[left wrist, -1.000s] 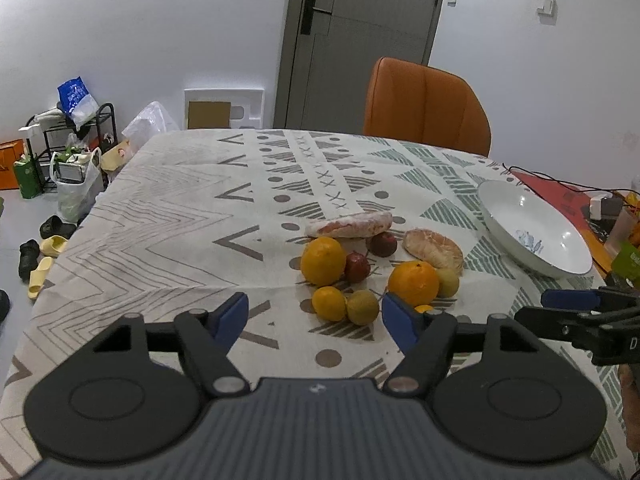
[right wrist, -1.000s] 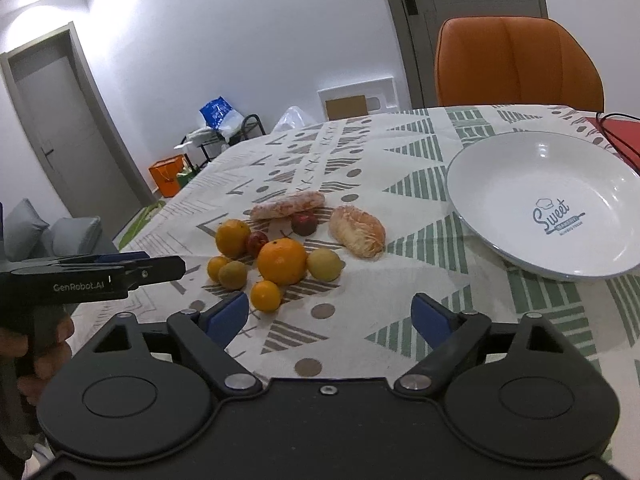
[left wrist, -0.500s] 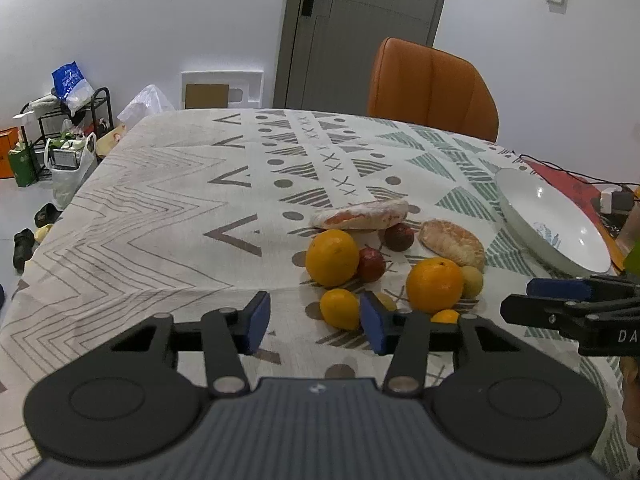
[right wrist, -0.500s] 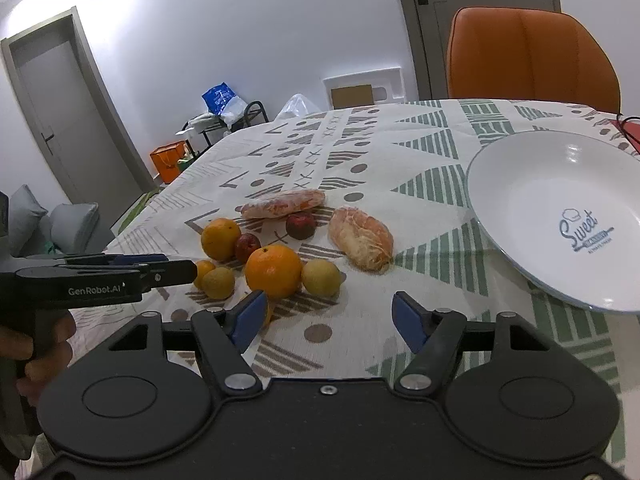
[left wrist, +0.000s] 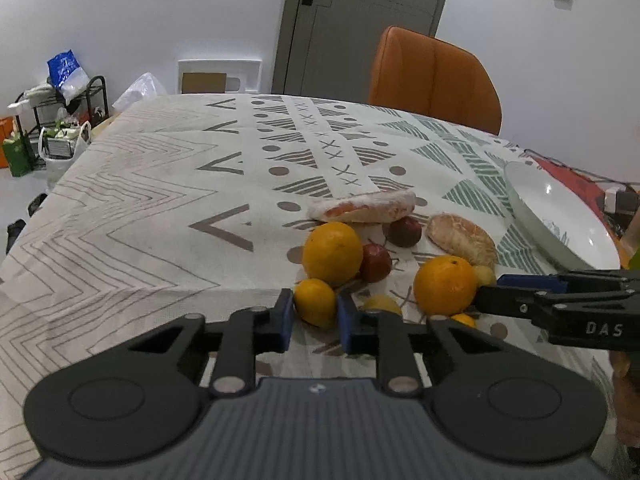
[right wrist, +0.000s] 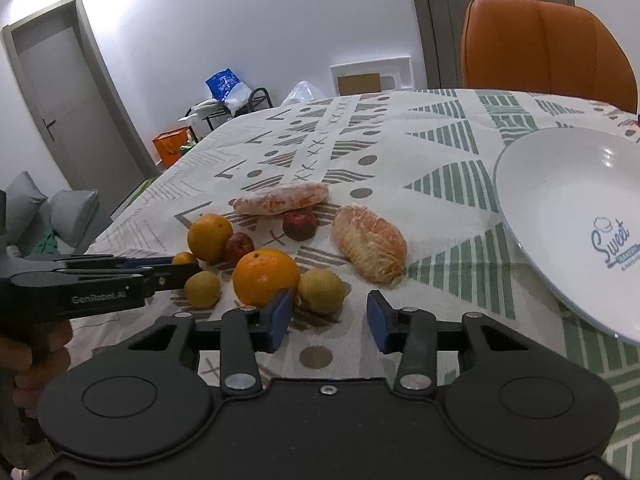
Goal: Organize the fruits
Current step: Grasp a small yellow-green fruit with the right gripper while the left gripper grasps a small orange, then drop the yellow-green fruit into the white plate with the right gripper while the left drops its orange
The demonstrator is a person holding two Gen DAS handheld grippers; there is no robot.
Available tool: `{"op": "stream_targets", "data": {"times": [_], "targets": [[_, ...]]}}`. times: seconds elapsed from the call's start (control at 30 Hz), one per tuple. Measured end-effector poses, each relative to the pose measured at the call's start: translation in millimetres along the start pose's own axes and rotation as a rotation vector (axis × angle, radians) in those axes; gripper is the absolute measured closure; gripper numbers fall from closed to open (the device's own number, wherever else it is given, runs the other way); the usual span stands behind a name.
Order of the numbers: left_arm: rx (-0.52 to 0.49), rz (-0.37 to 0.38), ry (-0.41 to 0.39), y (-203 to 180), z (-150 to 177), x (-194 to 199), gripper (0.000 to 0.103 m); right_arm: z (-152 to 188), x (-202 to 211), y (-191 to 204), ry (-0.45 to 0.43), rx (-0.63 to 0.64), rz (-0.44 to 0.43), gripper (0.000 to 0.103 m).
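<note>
Left wrist, left tool (left wrist: 314,314) straddling small orange (left wrist: 315,302)

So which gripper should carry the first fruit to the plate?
Probably the left gripper: its fingers already bracket the small orange. The right gripper is open, holding nothing, though nearer the plate.

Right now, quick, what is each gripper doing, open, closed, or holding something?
Left gripper: closing around the small orange fruit; firm contact cannot be told.
Right gripper: open, holding nothing, near the yellow-green fruit.
</note>
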State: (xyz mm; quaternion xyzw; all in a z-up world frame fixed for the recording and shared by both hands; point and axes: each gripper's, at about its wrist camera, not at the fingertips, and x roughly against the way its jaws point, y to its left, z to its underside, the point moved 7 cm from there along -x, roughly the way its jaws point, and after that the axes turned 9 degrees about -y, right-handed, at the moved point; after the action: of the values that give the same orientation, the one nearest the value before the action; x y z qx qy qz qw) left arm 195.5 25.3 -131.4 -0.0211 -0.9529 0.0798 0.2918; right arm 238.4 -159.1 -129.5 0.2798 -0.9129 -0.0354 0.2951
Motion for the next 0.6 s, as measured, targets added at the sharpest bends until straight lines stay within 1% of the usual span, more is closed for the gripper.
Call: {"op": "stream_targets", "data": {"times": [0.07,0.13,0.2,0.3,0.6], "targets": [[-0.001,0.001,0.001,1,0,1,0.081,-1,-2,0,-0.004,0.007,0.001,0.062],[-0.003,-0.007,0.001,2,-1,1,0.081,-2,-3,0,-0.005,0.01,-0.003,0.074],[0.002,-0.013,-0.001,3,-2,2,0.081,-3,-3,1,-0.005,-0.002,-0.017,0.079],[0.001,-0.018,-0.011,2,-5,5,0.081,-4,0,1,-0.02,0.009,-0.01,0.079],[-0.018,-0.017,-0.041,-8,-13,16,0.081,-6,21,-8,-0.063,-0.013,-0.005,0.08]]}}
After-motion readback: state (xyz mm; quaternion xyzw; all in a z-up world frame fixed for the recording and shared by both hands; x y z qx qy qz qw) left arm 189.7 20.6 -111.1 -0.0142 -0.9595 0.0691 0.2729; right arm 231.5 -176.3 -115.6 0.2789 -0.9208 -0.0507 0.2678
